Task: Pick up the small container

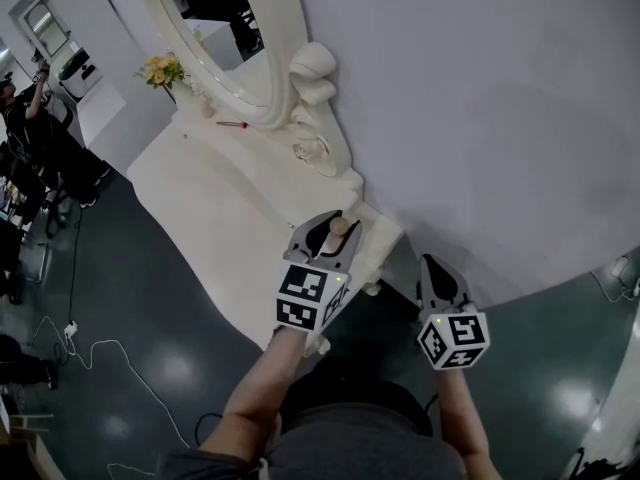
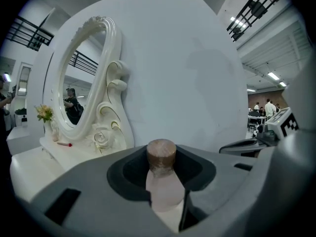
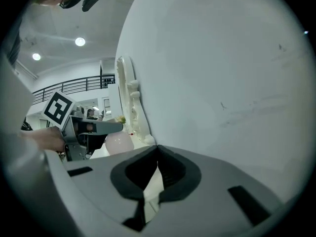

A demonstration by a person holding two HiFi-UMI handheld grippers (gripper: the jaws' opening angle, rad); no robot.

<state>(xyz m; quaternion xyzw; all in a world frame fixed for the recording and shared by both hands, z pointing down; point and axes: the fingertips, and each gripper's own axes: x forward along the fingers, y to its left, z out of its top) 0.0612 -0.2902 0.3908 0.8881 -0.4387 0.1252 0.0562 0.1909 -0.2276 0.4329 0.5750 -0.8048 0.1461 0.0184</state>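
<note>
White wall (image 1: 480,88) behind cream vanity bench (image 1: 210,208), dark green floor (image 1: 130,348) on near side. Oval mirror (image 1: 225,28) at far left, yellow flowers (image 1: 162,69) beside it, small red item (image 1: 233,124) on bench top by mirror foot. Left gripper (image 1: 328,230) at near right corner of bench, fingers clamped on small container (image 1: 339,226), brown cap poking out above. Right gripper (image 1: 437,273) just right of it, off bench edge, close to wall, well apart from container.

Left gripper view: small container (image 2: 161,181) upright between fingers, pale pink body, brown cork-like cap (image 2: 161,153), pads pressed on both sides. Mirror (image 2: 81,83) and flowers (image 2: 44,113) far left, right gripper (image 2: 247,146) at right edge.

Right gripper view: fingertips drawn together, only thin slit behind them, nothing held. Left gripper (image 3: 106,127) at left with round pink container (image 3: 119,142) gripped in its fingers, mirror frame (image 3: 129,102) beyond.
</note>
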